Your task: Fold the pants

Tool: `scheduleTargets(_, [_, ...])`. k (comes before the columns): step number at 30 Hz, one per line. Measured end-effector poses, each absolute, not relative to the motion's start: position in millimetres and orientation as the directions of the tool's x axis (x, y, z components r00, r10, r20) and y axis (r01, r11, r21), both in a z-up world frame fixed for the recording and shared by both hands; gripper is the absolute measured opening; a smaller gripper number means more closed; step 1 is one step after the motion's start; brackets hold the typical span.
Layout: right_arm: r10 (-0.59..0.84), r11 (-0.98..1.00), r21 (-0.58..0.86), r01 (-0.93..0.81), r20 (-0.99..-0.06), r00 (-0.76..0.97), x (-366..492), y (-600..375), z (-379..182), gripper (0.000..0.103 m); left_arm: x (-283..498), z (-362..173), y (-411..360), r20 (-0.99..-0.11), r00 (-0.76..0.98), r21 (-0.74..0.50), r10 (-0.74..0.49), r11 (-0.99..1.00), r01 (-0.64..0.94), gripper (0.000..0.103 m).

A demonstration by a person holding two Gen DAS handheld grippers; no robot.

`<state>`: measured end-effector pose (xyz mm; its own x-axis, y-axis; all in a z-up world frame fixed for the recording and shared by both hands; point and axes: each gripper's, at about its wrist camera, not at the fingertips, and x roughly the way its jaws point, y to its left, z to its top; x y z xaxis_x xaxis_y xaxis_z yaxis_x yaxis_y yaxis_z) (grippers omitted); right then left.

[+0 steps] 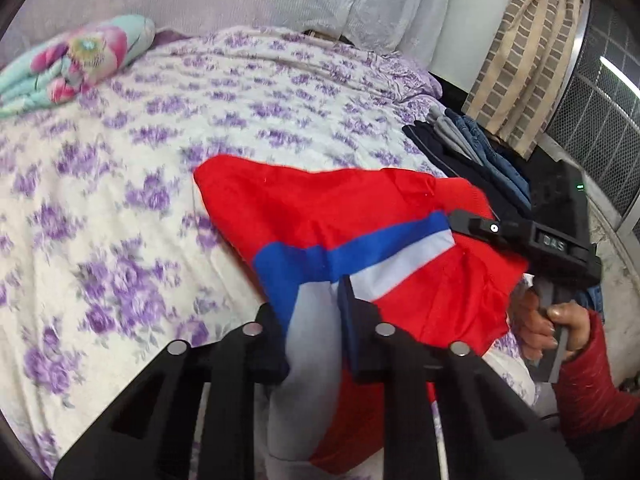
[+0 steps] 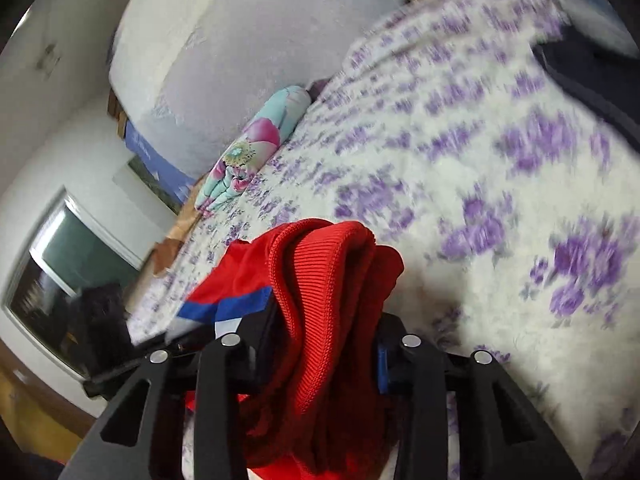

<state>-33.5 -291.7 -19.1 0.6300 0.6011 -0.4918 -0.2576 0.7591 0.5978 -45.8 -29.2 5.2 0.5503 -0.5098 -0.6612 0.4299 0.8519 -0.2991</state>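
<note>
**Pants lifted over bed, both ends pinched**

Pants [image 1: 320,216], red with blue and white stripes, held above the bed [image 1: 120,200], stretched between two grips. Left gripper [image 1: 312,316] pinching the pale striped part; fabric bunched between its jaws. Right gripper [image 2: 328,344] clamped on the ribbed red waistband or cuff, which of the two unclear. Right hand [image 1: 548,324] on its handle at the far side.

Judged mid-fold, cloth being carried over. Best done by keeping both pinches firm and level, holding the span taut so no sag creases the layers, lowering flat onto the sheet and matching edges before releasing. Likely risk: thick rib slipping out.

Beyond: rolled floral blanket [image 1: 76,60] near the wall, stacked dark clothes [image 1: 472,148] at the bed's edge.
</note>
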Motion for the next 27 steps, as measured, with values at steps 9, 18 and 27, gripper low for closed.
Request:
scheduleTargets(9, [0.535,0.833,0.432,-0.346,-0.466,0.705,3.5,-282.9,57.3,0.035,-0.1,66.3,-45.3,-0.601,0.656,-0.164,-0.457,0.873,0.459,0.015])
scheduleTargets(18, [0.419,0.897,0.302,-0.323,-0.346,0.839,142.5,-286.2,131.6,0.035,145.0,143.4,-59.0,-0.481,0.798,-0.063,-0.363,0.922,0.382,0.015])
scheduleTargets(27, [0.371,0.913,0.293,-0.284,-0.305,0.877,305.2,-292.6,116.3,0.035,287.5,133.7,-69.2,-0.426,0.861,-0.068,-0.279,0.959,0.276,0.015])
